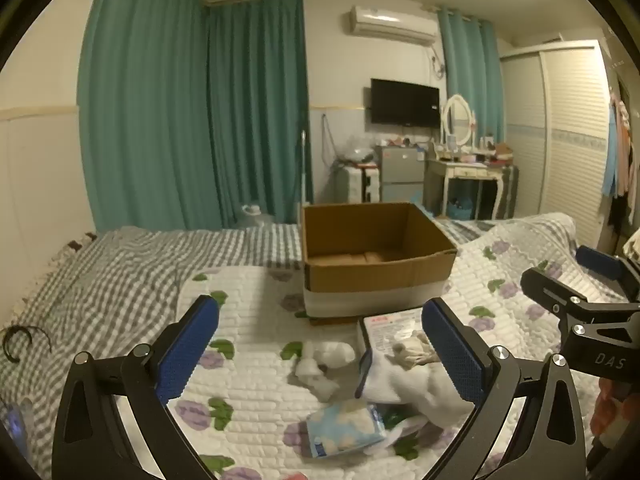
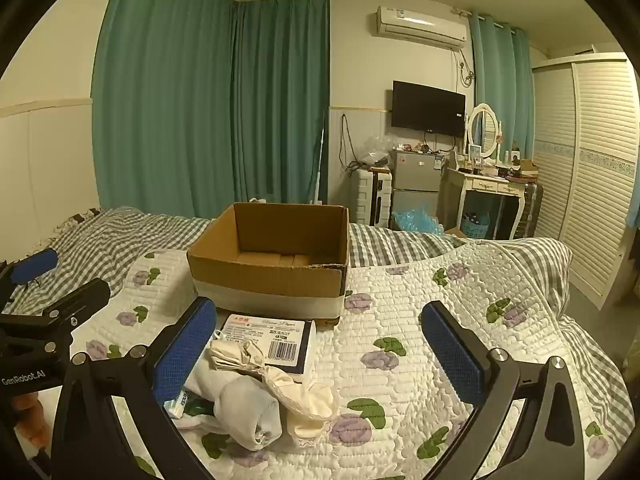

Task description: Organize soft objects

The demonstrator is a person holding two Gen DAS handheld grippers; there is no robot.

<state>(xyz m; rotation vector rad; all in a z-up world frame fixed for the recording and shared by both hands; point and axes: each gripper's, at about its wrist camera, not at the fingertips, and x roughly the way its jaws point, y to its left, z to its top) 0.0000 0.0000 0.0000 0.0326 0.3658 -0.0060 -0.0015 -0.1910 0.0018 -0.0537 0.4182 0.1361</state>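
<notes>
Bed (image 2: 460,304) under a quilted floral cover, filling the lower half of both views, checked sheet toward the upper left. Curtains, wall television, dressing table and wardrobe along the far wall, none of them part of the job.

Cardboard box (image 2: 272,252) at centre frame in both views, flaps open, standing on the quilt. Empty as far as the visible floor shows, so by the look of it nothing sorted yet.

Flat printed packet (image 2: 272,340) lying just in front of the box, barcode up, with a crumpled cream cloth (image 2: 296,392) draped across its near edge. Rolled grey-white garment (image 2: 240,404) touching that cloth, low and left of centre in the right wrist view. Pale blue tissue pack (image 1: 344,428) at bottom centre of the left wrist view, beside a small white twisted bundle (image 1: 324,364). All of it loose on the cover, well short of the box.

Left gripper (image 1: 320,348) spread fully apart, nothing between the blue pads, angled down over the white bundle and tissue pack. Right gripper (image 2: 320,344) likewise wide apart and empty, framing the packet and cloth pile. Neither touching anything.

Judged from this: barely begun, every soft item left to lift and drop in the box. Packet possibly stiff rather than soft; hard to tell.
</notes>
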